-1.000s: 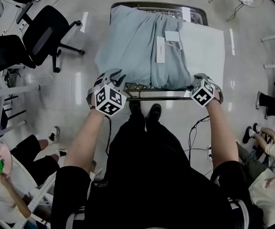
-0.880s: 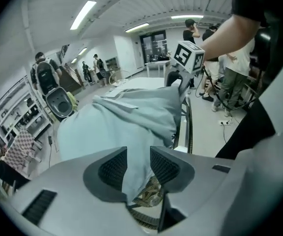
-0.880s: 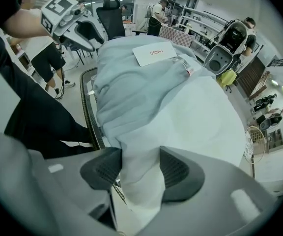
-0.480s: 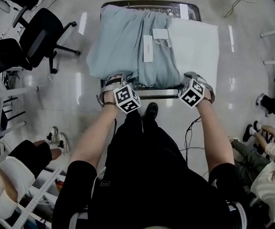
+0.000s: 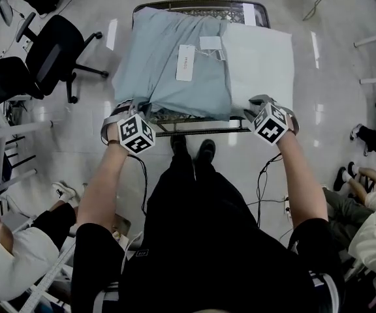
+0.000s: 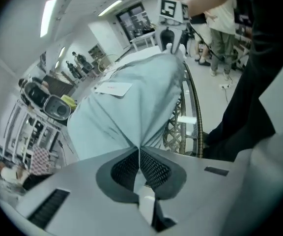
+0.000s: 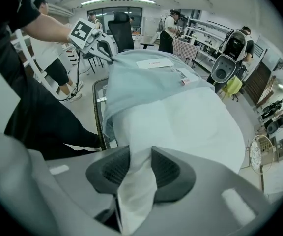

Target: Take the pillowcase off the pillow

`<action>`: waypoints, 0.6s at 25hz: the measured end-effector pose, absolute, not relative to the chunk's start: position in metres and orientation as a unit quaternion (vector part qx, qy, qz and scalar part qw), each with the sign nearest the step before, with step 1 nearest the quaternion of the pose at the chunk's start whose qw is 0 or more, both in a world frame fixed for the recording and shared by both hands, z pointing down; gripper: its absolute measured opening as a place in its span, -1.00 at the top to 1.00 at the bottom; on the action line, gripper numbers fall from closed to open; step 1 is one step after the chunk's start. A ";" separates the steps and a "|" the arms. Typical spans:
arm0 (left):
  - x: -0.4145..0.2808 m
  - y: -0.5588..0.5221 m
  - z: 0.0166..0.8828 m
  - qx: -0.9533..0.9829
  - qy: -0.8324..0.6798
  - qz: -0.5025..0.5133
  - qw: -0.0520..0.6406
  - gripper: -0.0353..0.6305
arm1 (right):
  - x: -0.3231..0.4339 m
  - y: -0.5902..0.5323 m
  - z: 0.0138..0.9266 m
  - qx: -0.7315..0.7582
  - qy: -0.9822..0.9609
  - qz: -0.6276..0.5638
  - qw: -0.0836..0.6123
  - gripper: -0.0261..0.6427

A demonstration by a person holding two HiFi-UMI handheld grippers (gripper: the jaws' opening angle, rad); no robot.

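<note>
The pillow (image 5: 260, 57) lies on a metal table (image 5: 194, 128) in front of the person, its long axis running left to right across them. The blue case (image 5: 168, 70) covers the left and middle of it. The right end shows bare and white, so the mouth of the case faces right.

The left gripper (image 5: 117, 111) is at the near left corner. Its jaws have just been closing and are now clenched on a pinch of the blue case (image 6: 131, 107), which fans out from between the pads. The right gripper (image 5: 258, 106) is at the near right corner. Its jaws have also just been closing, and a fold of the white pillow (image 7: 181, 127) is pressed between the pads.

Each hand is therefore nearest its own end, left on the case and right on the pillow. The two grips lie well apart along the long axis. Judging from this, the coming move is a pull apart along that axis: the case goes left, away from its mouth, while the right hand holds the pillow back. A pull toward the person would only drag both off the table
</note>
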State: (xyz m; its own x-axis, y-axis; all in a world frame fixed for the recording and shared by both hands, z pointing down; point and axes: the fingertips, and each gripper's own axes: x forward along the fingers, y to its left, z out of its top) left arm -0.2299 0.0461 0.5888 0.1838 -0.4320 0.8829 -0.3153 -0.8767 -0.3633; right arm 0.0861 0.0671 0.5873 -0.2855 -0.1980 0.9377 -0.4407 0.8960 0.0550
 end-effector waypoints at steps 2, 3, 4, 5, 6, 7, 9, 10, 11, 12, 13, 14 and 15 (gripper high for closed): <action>-0.242 0.047 0.590 -0.774 0.254 -0.580 0.007 0.87 | 0.086 0.070 0.591 0.202 -0.793 0.101 0.566 0.49; -0.241 0.048 0.590 -0.775 0.256 -0.578 0.003 0.87 | 0.086 0.071 0.593 0.200 -0.789 0.092 0.573 0.49; -0.237 0.050 0.589 -0.773 0.256 -0.580 0.014 0.87 | 0.084 0.072 0.596 0.197 -0.785 0.080 0.582 0.46; -0.229 0.052 0.586 -0.771 0.255 -0.582 0.036 0.84 | 0.082 0.073 0.597 0.194 -0.781 0.064 0.590 0.41; -0.216 0.055 0.582 -0.772 0.253 -0.580 0.065 0.78 | 0.080 0.074 0.597 0.191 -0.778 0.045 0.597 0.35; -0.200 0.059 0.577 -0.775 0.249 -0.573 0.095 0.74 | 0.076 0.075 0.596 0.189 -0.775 0.023 0.602 0.29; -0.166 0.065 0.575 -0.785 0.231 -0.558 0.141 0.60 | 0.063 0.077 0.597 0.186 -0.777 -0.014 0.602 0.18; -0.153 0.067 0.581 -0.786 0.220 -0.558 0.151 0.52 | 0.054 0.079 0.600 0.184 -0.780 -0.025 0.598 0.09; -0.146 0.067 0.591 -0.783 0.210 -0.566 0.153 0.45 | 0.044 0.081 0.606 0.180 -0.782 -0.029 0.596 0.02; -0.142 0.066 0.603 -0.777 0.203 -0.576 0.150 0.44 | 0.037 0.083 0.616 0.174 -0.779 -0.029 0.601 -0.03; -0.142 0.063 0.613 -0.773 0.198 -0.585 0.145 0.44 | 0.033 0.084 0.628 0.166 -0.771 -0.029 0.614 -0.11; -0.143 0.060 0.619 -0.770 0.195 -0.591 0.141 0.44 | 0.031 0.084 0.640 0.161 -0.759 -0.037 0.630 -0.15; -0.146 0.058 0.622 -0.768 0.192 -0.594 0.140 0.48 | 0.031 0.082 0.649 0.158 -0.748 -0.051 0.642 -0.14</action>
